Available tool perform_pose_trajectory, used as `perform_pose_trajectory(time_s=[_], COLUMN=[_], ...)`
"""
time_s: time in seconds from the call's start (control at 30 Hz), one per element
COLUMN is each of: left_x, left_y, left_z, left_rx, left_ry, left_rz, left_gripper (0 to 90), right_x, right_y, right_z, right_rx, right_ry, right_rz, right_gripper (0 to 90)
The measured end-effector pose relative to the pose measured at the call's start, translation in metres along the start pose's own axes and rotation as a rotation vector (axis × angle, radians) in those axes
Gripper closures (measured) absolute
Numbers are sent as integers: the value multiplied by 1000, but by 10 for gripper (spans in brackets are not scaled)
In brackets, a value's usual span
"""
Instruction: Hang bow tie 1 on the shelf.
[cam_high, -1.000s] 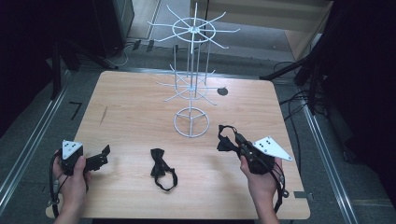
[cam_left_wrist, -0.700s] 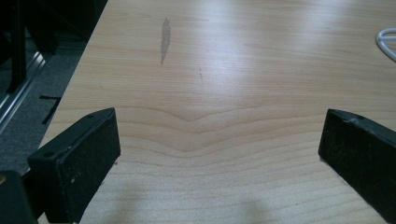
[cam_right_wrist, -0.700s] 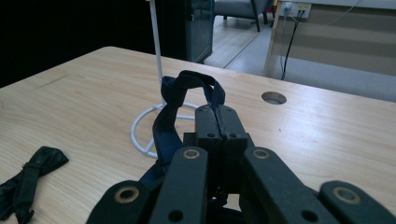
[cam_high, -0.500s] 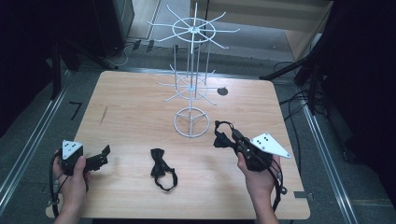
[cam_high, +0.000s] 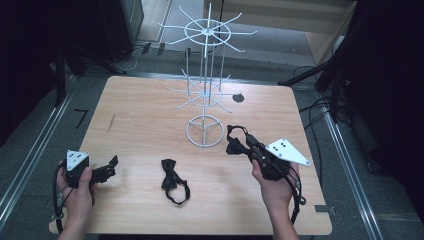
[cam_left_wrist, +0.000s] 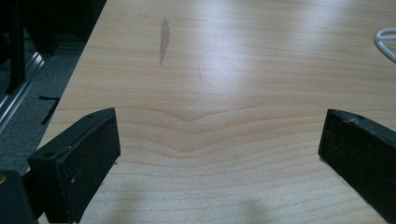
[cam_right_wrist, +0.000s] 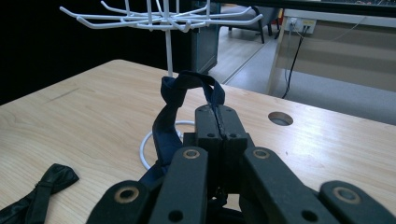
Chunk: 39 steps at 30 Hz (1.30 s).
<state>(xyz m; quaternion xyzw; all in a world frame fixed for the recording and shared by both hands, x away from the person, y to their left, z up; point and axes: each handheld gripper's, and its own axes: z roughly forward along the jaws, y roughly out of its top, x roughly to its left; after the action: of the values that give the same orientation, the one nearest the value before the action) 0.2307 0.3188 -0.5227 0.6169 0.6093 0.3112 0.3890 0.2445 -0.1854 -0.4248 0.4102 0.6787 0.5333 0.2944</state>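
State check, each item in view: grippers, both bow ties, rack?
right gripper: shut on the dark blue bow tie, held above the table
dark blue bow tie: strap loop pinched in jaws, hanging
left gripper: open, nothing between jaws
black bow tie: lying flat on the table, untouched
white wire rack: upright, hooks bare

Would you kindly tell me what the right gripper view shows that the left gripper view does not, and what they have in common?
The right gripper view shows the right gripper shut on the strap of a dark bow tie, the white wire rack with its hook arms, a second bow tie lying on the table, and a round hole in the tabletop. The left gripper view shows the left gripper open with bare wood between its jaws, and a grey smudge on the wood. Both show the light wooden table and part of the rack's white base ring.
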Motion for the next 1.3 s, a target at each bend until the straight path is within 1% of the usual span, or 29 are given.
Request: perform_pose_trajectory(time_s=[0.47,1.3], left_x=[0,0], left_y=[0,0], left_z=[0,0], left_rx=[-1,1], left_ry=[-1,-1], left_rz=[4,6], left_gripper=[0,0], right_x=[4,10], right_y=[11,31], right_z=[0,3], right_rx=[-24,-61], right_ry=[6,22], right_rz=[-3,-27], right_gripper=[900,900])
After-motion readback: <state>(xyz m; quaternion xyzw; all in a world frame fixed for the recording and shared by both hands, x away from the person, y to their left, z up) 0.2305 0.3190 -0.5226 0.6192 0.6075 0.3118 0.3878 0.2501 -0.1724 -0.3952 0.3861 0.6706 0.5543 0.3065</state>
